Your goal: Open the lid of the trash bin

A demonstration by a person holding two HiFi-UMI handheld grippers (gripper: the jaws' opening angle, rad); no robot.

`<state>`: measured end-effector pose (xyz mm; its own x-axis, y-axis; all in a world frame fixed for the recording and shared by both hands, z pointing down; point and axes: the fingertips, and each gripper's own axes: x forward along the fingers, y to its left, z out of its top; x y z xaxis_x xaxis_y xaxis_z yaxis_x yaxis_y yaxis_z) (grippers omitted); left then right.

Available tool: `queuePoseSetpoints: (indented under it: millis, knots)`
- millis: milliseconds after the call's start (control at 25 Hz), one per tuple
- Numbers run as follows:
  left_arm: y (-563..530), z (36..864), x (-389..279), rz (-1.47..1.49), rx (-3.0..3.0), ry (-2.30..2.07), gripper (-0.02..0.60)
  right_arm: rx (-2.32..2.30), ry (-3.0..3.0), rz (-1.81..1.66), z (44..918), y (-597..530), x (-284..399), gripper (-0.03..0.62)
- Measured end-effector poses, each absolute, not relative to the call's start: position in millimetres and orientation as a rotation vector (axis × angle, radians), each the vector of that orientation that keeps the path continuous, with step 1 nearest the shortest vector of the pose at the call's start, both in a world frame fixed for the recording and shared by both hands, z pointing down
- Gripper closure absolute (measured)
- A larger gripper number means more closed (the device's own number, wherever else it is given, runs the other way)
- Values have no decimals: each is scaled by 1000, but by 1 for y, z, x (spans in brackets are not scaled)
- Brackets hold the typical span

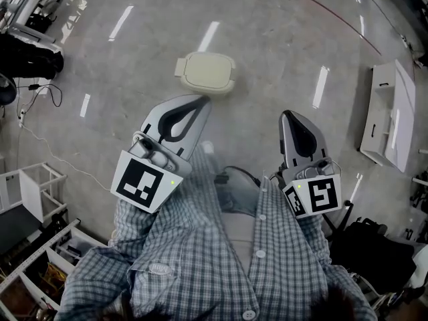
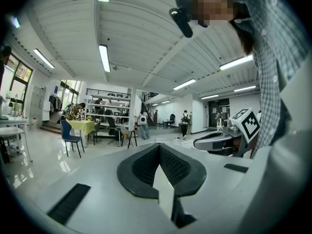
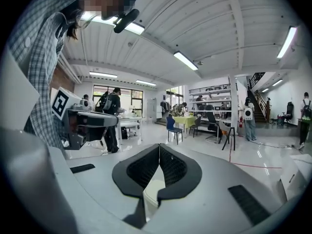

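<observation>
A cream trash bin [image 1: 206, 71] stands on the grey floor ahead of me with its lid down. My left gripper [image 1: 202, 101] points toward it, its tip just short of the bin's near edge, the jaws pressed together on nothing. My right gripper [image 1: 287, 114] is held further right and back from the bin, also shut and empty. In the left gripper view the left gripper [image 2: 159, 146] shows its black pads [image 2: 175, 165] meeting at a point. The right gripper [image 3: 159, 145] looks the same in its own view, and a cream shape shows in the gap below its pads.
A white cabinet [image 1: 389, 116] lies on the floor at the right. White shelving [image 1: 30, 196] and a cable [image 1: 47, 142] are at the left, a black bag [image 1: 374, 253] at the lower right. A red line [image 1: 341, 15] crosses the floor far right.
</observation>
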<state>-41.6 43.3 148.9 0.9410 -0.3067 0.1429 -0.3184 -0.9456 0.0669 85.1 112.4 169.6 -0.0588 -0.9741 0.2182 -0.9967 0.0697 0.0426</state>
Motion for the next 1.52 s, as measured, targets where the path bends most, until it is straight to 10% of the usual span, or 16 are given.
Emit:
queuePoseSetpoints:
  millis: [1520]
  knots:
    - [-39,171,-65,210,2901,-761,577,1733,-2272,134,187,9,65,576]
